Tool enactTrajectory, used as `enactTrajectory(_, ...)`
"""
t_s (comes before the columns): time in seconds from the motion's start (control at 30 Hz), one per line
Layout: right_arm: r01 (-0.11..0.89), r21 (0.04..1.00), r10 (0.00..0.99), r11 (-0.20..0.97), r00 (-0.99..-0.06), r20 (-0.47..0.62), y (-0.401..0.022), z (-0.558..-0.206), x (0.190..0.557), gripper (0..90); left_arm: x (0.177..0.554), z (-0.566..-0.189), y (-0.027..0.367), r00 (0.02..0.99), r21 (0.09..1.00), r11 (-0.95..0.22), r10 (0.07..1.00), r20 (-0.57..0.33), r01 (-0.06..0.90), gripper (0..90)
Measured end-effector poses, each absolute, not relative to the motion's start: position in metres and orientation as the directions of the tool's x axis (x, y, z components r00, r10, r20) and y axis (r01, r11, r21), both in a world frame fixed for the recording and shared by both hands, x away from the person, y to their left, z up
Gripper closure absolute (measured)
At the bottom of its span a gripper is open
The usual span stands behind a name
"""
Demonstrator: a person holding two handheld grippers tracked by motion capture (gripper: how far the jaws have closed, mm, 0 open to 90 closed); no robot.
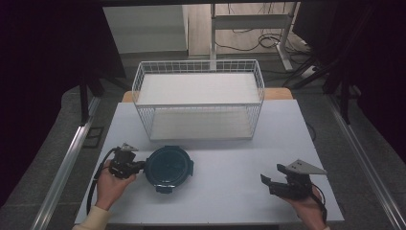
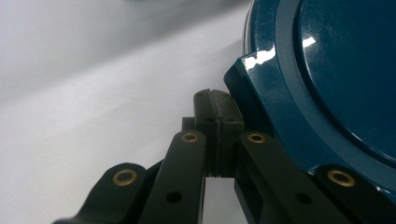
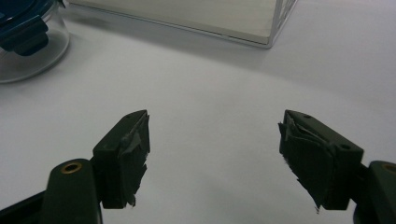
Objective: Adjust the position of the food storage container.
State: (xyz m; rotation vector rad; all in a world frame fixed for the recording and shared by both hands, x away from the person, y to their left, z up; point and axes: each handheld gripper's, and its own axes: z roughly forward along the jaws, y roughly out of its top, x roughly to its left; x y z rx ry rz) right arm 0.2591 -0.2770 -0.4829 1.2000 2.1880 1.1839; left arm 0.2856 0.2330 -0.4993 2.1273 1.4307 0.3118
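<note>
No writing shows on the blue-lidded glass container (image 1: 168,168) near the table's (image 1: 230,191) front-left edge; left gripper (image 1: 139,167) jaws closed beside its lid, right gripper (image 1: 274,175) wide, empty.

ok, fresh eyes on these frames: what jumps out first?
The round container with the dark blue lid at the table's near left, with the left tongs shut right against its rim. Behind it, the white wire basket stands mid-table. The right tongs sit open at the near right, with nothing between them.
</note>
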Motion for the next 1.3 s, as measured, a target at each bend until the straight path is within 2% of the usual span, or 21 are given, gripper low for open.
enactTrajectory(0.47, 0.507, 0.817, 0.826, 0.276, -0.56, 0.068, -0.278, -0.482, 0.259, 24.6, 0.292, -0.501, 0.201, 0.474, 0.538, -0.356, 0.875, -0.095, 0.764, 90.0)
enactTrajectory(1.3, 0.506, 0.816, 0.825, 0.279, -0.561, 0.065, -0.276, -0.482, 0.259, 24.6, 0.292, -0.499, 0.172, 0.514, 0.533, -0.396, 0.854, -0.085, 0.747, 90.0)
